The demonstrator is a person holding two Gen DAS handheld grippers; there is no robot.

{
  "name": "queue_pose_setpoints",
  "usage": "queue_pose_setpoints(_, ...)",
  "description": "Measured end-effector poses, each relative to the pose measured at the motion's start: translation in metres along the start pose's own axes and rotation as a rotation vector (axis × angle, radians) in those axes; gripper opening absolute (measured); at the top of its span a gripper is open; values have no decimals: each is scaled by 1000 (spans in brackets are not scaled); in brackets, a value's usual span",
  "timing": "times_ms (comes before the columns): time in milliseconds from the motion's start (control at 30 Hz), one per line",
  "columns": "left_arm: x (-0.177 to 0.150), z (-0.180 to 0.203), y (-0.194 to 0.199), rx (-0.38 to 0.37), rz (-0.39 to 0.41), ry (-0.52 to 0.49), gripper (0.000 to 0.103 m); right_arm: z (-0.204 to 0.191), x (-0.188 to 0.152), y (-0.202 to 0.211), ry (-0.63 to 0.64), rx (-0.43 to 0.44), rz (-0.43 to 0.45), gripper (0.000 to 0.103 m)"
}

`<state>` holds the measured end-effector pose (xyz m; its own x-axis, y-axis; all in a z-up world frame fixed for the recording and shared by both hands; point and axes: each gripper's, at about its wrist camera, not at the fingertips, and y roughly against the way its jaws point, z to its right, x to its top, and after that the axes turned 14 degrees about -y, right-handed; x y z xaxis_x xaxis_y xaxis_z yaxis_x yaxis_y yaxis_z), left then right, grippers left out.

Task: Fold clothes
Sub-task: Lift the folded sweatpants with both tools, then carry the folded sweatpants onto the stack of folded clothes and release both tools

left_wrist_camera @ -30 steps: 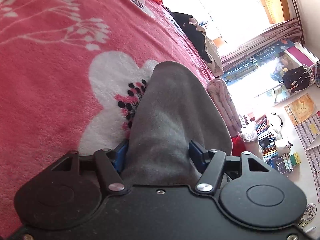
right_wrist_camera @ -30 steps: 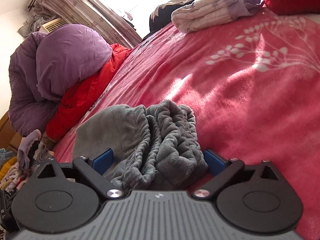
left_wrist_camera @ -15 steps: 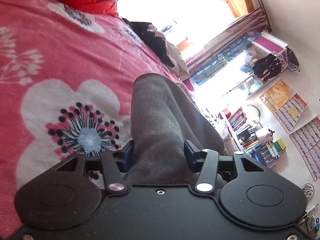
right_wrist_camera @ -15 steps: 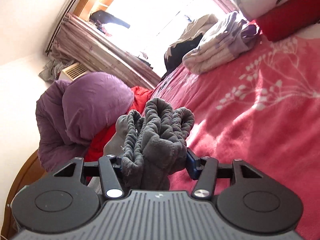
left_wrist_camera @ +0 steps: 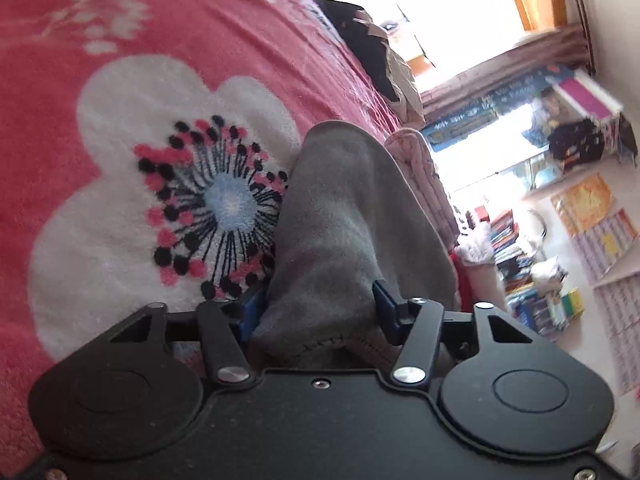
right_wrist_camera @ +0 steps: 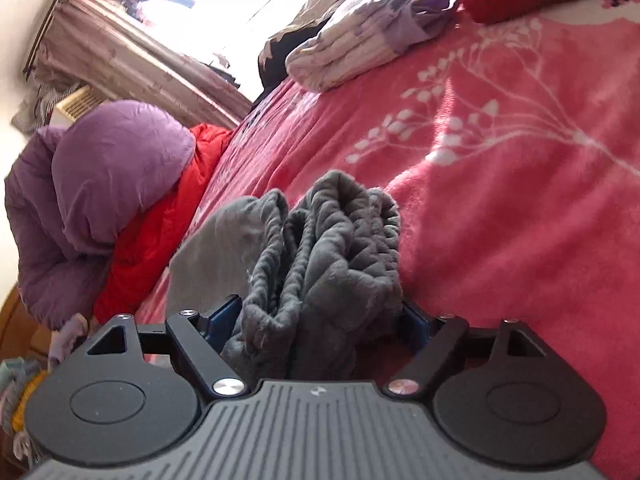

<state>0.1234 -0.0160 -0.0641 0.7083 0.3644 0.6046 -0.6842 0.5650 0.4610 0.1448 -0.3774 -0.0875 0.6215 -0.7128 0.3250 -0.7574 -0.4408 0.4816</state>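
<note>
The grey fleece garment [left_wrist_camera: 340, 240] lies on the pink flowered blanket [left_wrist_camera: 200, 60] of the bed, just right of the blanket's big white flower [left_wrist_camera: 120, 184]. The left claw [left_wrist_camera: 316, 306] is closing, its blue pads pressed on a smooth end of the garment. The right claw [right_wrist_camera: 320, 316] is opening around the bunched, gathered end [right_wrist_camera: 332, 248], pads touching it; whether it grips I cannot tell

Sunlit window [right_wrist_camera: 224, 20] (blown out) behind pink floral bed [left_wrist_camera: 200, 40].
</note>
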Motion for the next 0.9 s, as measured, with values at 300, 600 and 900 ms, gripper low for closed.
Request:
queue_pose_setpoints(300, 59, 39, -38, -86, 19, -147, 42, 4, 29, 11, -68, 137, 83, 59)
queue_pose_setpoints(600, 136, 76, -110, -206, 92, -203, 41, -7, 109, -3, -143, 301, 257, 59)
queue_pose_setpoints(900, 212, 117, -192, -397, 207, -181, 41, -49, 218, -11, -120, 477, 410, 59)
